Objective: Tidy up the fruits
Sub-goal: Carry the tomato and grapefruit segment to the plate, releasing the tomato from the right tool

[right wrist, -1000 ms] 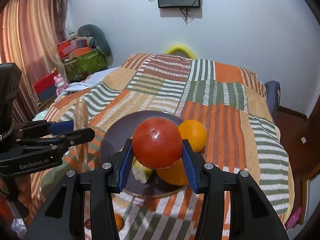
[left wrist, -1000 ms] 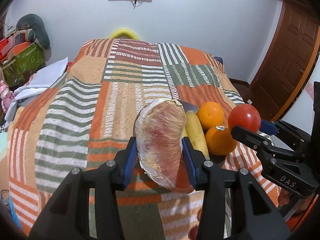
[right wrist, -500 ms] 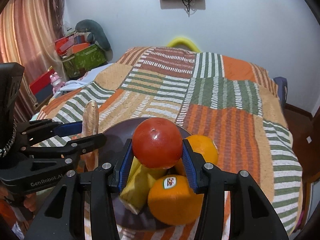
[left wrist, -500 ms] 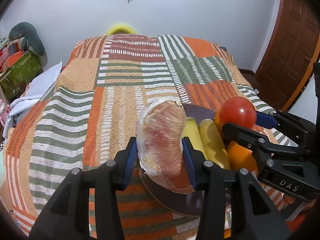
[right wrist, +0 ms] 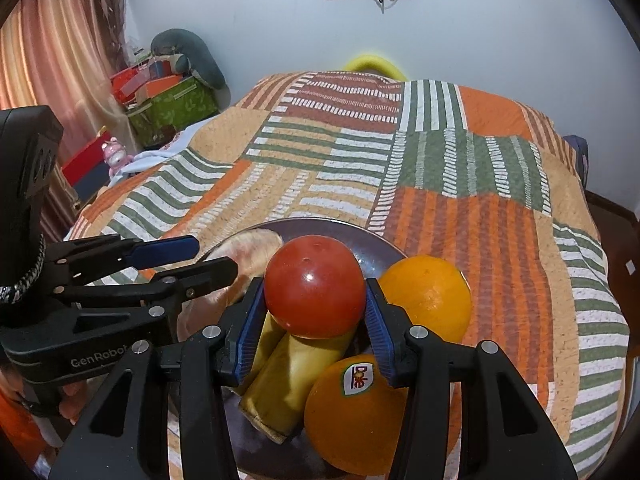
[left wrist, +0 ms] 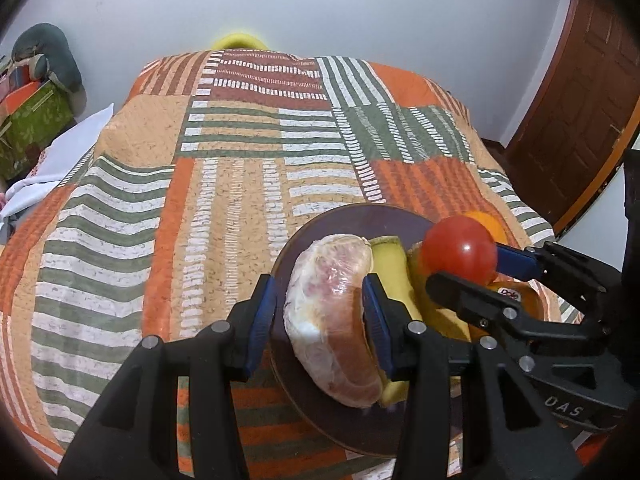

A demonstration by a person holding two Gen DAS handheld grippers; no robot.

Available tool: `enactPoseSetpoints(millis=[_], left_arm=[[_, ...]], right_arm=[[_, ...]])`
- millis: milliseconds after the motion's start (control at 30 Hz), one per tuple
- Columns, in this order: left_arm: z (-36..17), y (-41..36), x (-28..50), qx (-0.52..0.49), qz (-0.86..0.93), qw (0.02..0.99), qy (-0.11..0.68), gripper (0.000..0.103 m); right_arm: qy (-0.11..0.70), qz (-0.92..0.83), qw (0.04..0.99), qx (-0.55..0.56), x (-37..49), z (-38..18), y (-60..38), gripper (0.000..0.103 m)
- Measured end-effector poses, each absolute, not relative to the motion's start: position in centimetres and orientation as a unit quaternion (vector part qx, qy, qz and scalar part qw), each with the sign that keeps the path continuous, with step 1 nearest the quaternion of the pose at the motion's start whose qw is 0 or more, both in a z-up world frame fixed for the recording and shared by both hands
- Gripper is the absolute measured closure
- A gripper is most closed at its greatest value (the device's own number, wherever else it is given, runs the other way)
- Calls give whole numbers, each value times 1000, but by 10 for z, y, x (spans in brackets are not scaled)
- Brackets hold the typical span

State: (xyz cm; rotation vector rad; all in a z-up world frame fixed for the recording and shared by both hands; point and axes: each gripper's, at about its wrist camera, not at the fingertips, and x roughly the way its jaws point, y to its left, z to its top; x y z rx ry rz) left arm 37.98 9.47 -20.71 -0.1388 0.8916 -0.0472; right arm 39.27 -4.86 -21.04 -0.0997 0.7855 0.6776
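Left gripper (left wrist: 320, 312) jaws clamp wrapped pink pomelo wedge (left wrist: 332, 320) over dark round plate (left wrist: 352, 220) — right gripper (right wrist: 316, 312) jaws opening, round red tomato (right wrist: 316, 286) between them.

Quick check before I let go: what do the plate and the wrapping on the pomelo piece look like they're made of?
Plate: dark brown, smooth with a dull sheen and a thin rim; could be glazed ceramic or melamine, I cannot tell which. Pomelo piece: covered in clear plastic film, judging by wrinkles and glossy highlights over the pink flesh.

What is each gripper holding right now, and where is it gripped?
Left gripper clamps the wrapped pomelo wedge across its flat sides. Right gripper, jaws opening, has the tomato between its pads at its widest sides.
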Motion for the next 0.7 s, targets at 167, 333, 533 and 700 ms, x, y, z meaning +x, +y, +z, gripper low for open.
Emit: enactPoseSetpoints(millis=[167,333,533,700], left_arm=[[-205,96,375,-63,-19,902,427,59],[-197,97,365,-61,-18,903,424,59],[-174,94,337,-50,-15,912,407,59],[-143,90,303,-43,-13,922,386,59]], right_arm=[[365,327,870,-48,390,-205,-49,48],[363,325,872,-47,384,-201,-52,48],[353,318,879,-48,365,-186,-60,48],[337,314,886,-47,340,-165,-69,48]])
